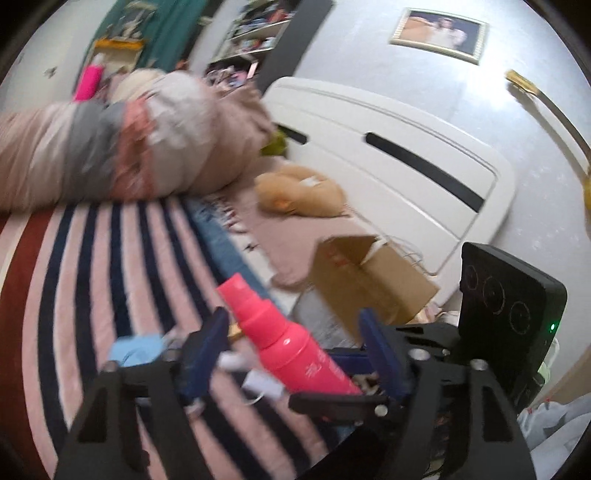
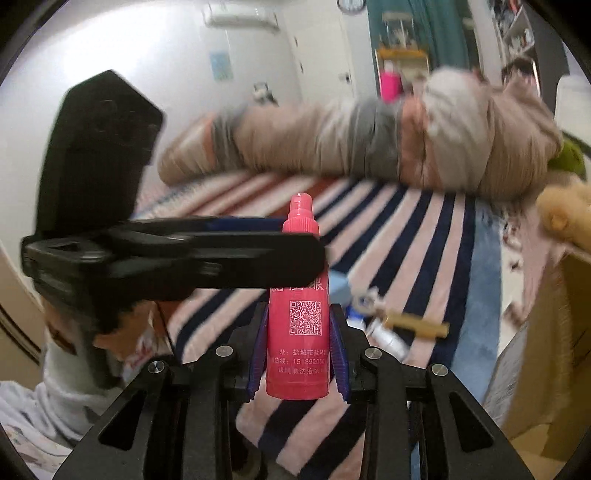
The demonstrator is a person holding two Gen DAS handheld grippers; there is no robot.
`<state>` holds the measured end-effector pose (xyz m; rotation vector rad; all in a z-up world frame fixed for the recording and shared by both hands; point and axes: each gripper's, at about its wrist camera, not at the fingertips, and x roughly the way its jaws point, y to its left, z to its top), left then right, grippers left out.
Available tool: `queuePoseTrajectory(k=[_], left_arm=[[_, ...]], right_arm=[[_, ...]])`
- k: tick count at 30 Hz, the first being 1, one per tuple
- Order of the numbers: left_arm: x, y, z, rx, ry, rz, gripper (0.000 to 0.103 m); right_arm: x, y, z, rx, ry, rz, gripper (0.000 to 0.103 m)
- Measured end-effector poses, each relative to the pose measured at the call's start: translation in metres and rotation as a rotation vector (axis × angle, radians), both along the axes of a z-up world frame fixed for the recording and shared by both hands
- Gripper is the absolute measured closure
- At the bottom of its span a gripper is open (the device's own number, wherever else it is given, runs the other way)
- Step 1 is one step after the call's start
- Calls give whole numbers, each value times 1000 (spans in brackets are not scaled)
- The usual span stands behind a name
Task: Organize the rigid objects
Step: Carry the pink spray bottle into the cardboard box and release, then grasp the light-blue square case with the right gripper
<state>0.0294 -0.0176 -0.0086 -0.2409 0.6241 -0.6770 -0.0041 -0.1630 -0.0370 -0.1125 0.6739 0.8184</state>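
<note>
The right tool pinches a pink plastic spray bottle with white print and a QR code, its blue pads pressed to both sides of the bottle's lower body, the bottle upright in the right wrist view. In the left wrist view the same bottle slants between the blue fingers of the left tool, which stand spread on either side of it; whether either touches it cannot be told through the blur. The bottle's base is cut off there by the right tool's black frame, and in the right wrist view the left tool's black arm crosses in front of the bottle's shoulder and hides part of its print.

Below lies a bed covered by a pink blanket with navy and red stripes. Small items lie on it beyond the bottle — a light blue piece, a tan wooden strip, something white — too smeared to name. A rolled beige, grey and pink quilt lies across the far side of the bed, and a tan plush toy rests near the white headboard. An open brown cardboard box stands just beside the bottle, at the bed's edge near the headboard. A framed picture hangs on the pale wall, and shelves and a teal curtain show blurred behind. The striped stretch toward the quilt lies open.
</note>
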Motion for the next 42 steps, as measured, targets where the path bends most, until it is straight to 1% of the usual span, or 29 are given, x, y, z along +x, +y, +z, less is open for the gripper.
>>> queuePoseTrajectory(k=[1, 2, 3, 4, 6, 8, 11, 14, 17, 21, 23, 24, 25, 26, 27, 28, 29, 30, 31, 33, 35, 36, 38, 39, 42], left_arm=[[2, -14, 12, 14, -16, -8, 52], [4, -25, 20, 34, -28, -12, 55], [5, -39, 28, 56, -40, -18, 63], [7, -50, 33, 75, -51, -22, 67], [16, -78, 40, 98, -62, -57, 68], [27, -110, 45, 138, -65, -97, 68], [41, -159, 46, 191, -59, -155, 68], [55, -203, 40, 246, -30, -208, 68], [71, -236, 29, 308, 8, -247, 68], [82, -255, 10, 376, 61, -256, 68], [85, -260, 2, 402, 77, -256, 61], [86, -260, 0, 412, 77, -254, 52], [85, -258, 0, 417, 68, -247, 45], [84, -255, 2, 415, 58, -242, 44], [82, -246, 8, 401, 43, -231, 42], [80, -238, 13, 387, 32, -217, 38], [79, -228, 19, 372, 17, -199, 35], [76, -211, 29, 350, -6, -168, 28], [74, -198, 36, 337, -18, -146, 25], [68, -169, 48, 325, -44, -90, 24], [61, -129, 59, 338, -76, 5, 23], [59, -116, 61, 345, -84, 36, 21], [53, -76, 62, 355, -91, 108, 19], [51, -51, 59, 358, -84, 142, 19], [47, 4, 45, 391, -58, 239, 19]], right_arm=[[-1, -9, 8, 16, -19, -12, 76], [-2, -17, 15, 28, -37, -27, 76], [-2, -27, 20, 39, -51, -41, 76], [-7, -42, 25, 57, -68, -62, 76], [-6, -66, 32, 76, -87, -98, 76], [0, -92, 36, 87, -95, -142, 76], [12, -130, 36, 93, -68, -216, 76], [21, -162, 31, 87, -34, -294, 76], [35, -181, 22, 57, 14, -349, 76], [49, -195, 8, -5, 71, -397, 76], [56, -196, 3, -19, 88, -416, 76], [54, -198, 1, -27, 92, -427, 74], [51, -202, 0, -44, 92, -452, 65], [51, -204, 0, -58, 86, -473, 58], [49, -205, 0, -66, 76, -486, 46], [44, -206, 3, -65, 61, -497, 43], [38, -205, 7, -54, 48, -495, 42], [38, -204, 11, -42, 38, -486, 42], [34, -200, 17, -28, 21, -469, 42], [24, -184, 32, -10, -37, -412, 42], [16, -164, 44, 4, -71, -333, 42], [13, -148, 50, 19, -72, -284, 42], [13, -123, 55, 37, -56, -218, 40], [15, -104, 57, 42, -44, -175, 38], [19, -58, 50, 30, 4, -96, 36]])
